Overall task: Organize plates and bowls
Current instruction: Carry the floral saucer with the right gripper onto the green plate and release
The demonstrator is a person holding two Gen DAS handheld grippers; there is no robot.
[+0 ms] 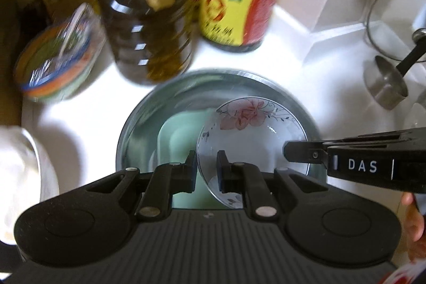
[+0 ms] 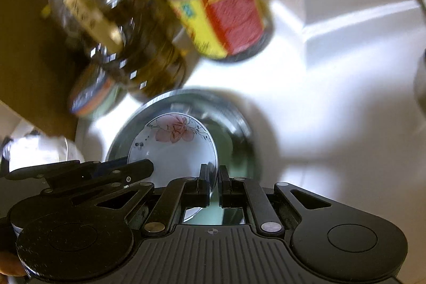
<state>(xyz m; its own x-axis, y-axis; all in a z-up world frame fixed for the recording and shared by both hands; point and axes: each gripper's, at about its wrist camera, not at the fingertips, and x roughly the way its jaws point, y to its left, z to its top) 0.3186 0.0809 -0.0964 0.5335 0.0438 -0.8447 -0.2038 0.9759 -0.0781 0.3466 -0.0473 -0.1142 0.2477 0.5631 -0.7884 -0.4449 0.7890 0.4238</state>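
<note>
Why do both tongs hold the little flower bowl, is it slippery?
Probably. The flower bowl looks glazed and shiny, so its thin rim could slide between the left tongs or right tongs. It looks like china, so it would likely chip against the metal basin.

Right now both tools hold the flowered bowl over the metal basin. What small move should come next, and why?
Probably lower it slowly into the metal basin. The left tool and right tool each pinch a rim of the flowered bowl, which hangs tilted above the green container inside the basin. Level it first, so it settles flat.
</note>
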